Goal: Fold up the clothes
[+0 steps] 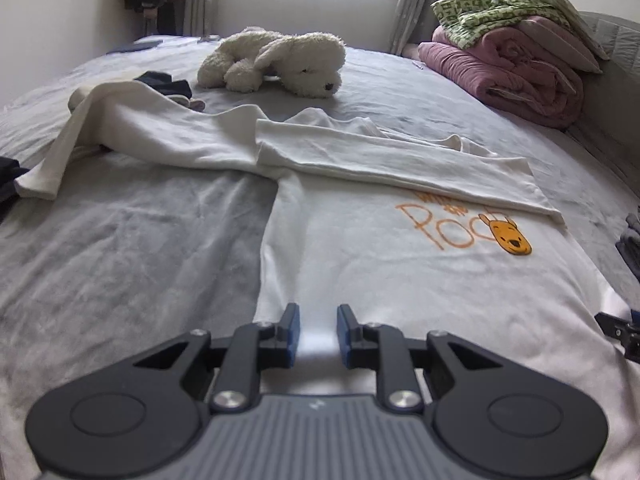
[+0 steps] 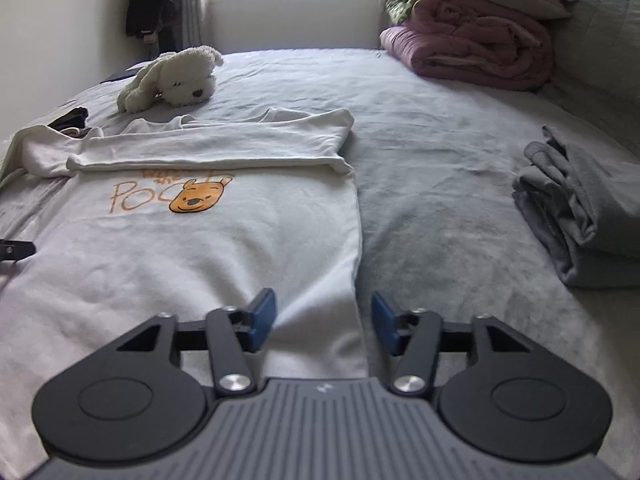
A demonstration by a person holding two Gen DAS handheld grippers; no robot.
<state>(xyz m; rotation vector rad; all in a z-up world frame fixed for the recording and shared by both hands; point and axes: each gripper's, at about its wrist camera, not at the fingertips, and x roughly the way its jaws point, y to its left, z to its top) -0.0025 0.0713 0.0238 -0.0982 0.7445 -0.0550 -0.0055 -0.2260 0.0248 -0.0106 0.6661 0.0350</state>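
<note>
A white long-sleeved shirt (image 1: 360, 264) with an orange bear print (image 1: 514, 236) lies flat on the grey bed. One sleeve (image 1: 380, 160) is folded across the chest; the other (image 1: 100, 128) trails off to the left. My left gripper (image 1: 318, 312) hovers over the shirt's near left edge, its jaws a narrow gap apart with only the cloth below showing between them. In the right wrist view the same shirt (image 2: 180, 248) fills the left half. My right gripper (image 2: 324, 300) stands open, its blue pads (image 2: 264, 312) straddling the shirt's right edge without pressing it.
A white plush dog (image 1: 280, 60) lies beyond the shirt. Rolled pink quilts (image 1: 520, 72) under a green blanket (image 1: 500, 4) sit at the back right by the headboard. A folded grey garment (image 2: 584, 208) lies to the right, dark clothes (image 1: 164, 82) at the far left.
</note>
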